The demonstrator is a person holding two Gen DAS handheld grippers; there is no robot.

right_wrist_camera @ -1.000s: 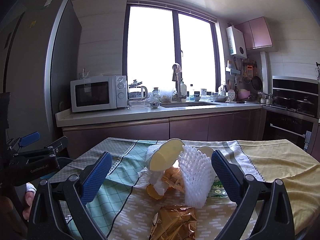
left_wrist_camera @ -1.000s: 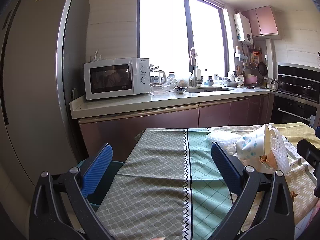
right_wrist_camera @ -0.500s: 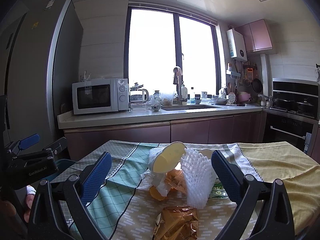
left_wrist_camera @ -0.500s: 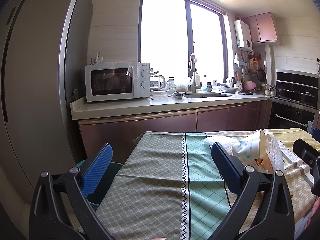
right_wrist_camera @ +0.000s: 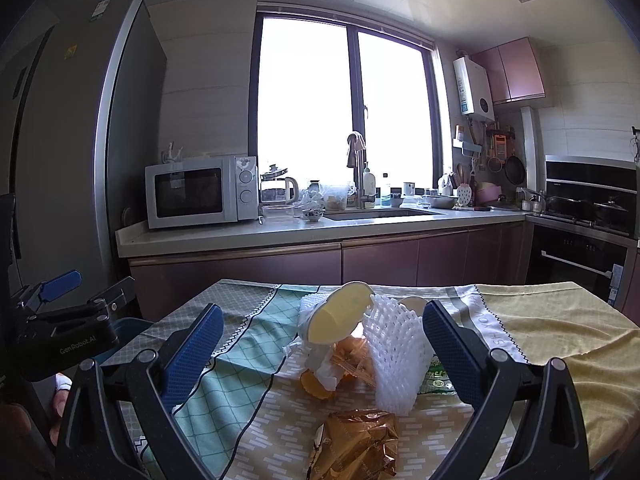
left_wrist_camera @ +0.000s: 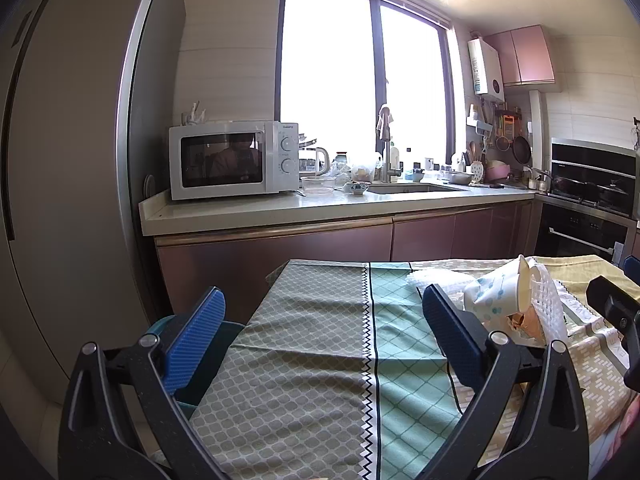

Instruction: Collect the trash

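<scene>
I am holding the left gripper level above the near left part of the tabletop, looking along the patterned cloth toward the kitchen counter; its jaws are standing wide apart with nothing between them. I am holding the right gripper level as well, low over the near edge, aimed straight at the heap of trash in the middle of the tabletop; its jaws are likewise spread wide and gripping nothing, framing the heap without touching it. The paper cup is lying tilted on top of the heap, its long axis running up and to the right in the right wrist view, its open mouth facing my right gripper; from the left wrist view the same paper cup is showing its dotted wall, mouth turned to the right. A white foam net sleeve is leaning just beside the cup, standing roughly upright. Orange peel is lying under the cup, and a crumpled gold wrapper is resting nearest the right gripper. A dark green bin is sitting below the left edge of the tabletop.
</scene>
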